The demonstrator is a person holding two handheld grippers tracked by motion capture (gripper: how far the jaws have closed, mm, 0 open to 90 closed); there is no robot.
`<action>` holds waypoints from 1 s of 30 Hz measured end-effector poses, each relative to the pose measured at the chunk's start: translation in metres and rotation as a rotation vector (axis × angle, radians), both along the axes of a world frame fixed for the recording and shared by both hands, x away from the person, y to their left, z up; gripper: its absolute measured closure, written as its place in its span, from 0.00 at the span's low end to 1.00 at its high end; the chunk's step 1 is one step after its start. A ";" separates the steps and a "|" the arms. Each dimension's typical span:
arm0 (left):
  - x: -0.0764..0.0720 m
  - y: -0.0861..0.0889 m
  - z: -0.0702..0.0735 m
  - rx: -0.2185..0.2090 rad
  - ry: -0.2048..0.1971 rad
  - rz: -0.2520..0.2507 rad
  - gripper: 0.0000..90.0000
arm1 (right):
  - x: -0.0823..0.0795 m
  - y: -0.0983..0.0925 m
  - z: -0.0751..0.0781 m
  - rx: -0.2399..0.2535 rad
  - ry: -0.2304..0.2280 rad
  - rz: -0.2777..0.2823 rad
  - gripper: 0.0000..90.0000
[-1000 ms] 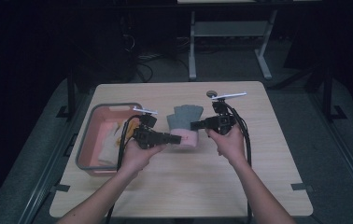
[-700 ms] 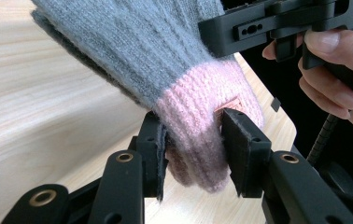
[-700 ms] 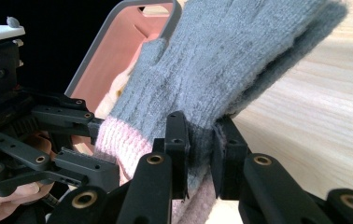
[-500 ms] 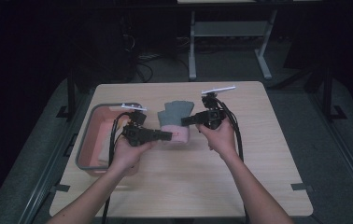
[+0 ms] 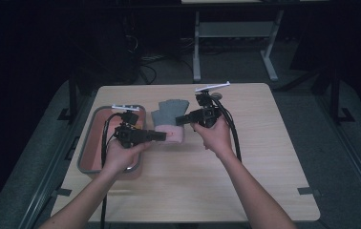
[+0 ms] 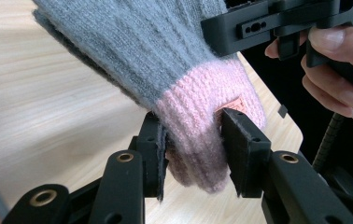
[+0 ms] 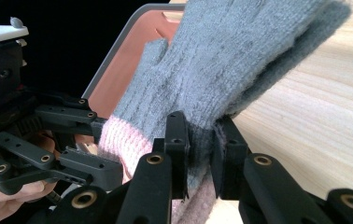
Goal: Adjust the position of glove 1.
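The glove point(image 5: 170, 120) is grey knit with a pink cuff, and it hangs between the two grippers above the middle of the table point(image 5: 264, 181), a little toward the far side. Its grey fingers point to the far edge; the pink cuff is the near end. In the left gripper view a small orange tag point(image 6: 234, 103) sits on the cuff, just above one jaw.

The left gripper point(image 5: 162, 137) comes in from the left, and its jaws are closed on the pink cuff, one pad on each side, with the knit bulging between them. The right gripper point(image 5: 181, 120) comes in from the right, and its jaws pinch the grey part of the glove, at the edge just beyond the cuff; the fabric is squeezed thin between the pads. The two grippers lie close together, nearly tip to tip.

A hand point(image 5: 121, 155) holds the left gripper and another hand point(image 5: 214, 136) holds the right one, with black cables trailing back along both forearms.

Left of the glove, a grey-rimmed tray point(image 5: 84, 157) with a reddish inside rests on the table near its left edge, partly under the left hand. Past the table's far edge, the floor is dark, with table legs point(image 5: 196, 47) and cables on it.
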State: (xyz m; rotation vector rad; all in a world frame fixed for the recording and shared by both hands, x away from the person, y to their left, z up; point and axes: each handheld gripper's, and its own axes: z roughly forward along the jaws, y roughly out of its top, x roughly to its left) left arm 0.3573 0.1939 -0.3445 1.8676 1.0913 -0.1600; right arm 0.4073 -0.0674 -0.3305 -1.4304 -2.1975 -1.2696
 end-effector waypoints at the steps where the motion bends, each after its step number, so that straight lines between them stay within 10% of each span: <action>1: 0.000 0.001 0.000 0.001 0.001 0.003 0.68 | 0.001 0.003 0.001 -0.004 -0.005 0.006 0.87; 30: -0.008 0.050 0.005 0.001 -0.012 0.070 0.68 | 0.009 0.056 0.009 0.014 -0.011 0.065 0.87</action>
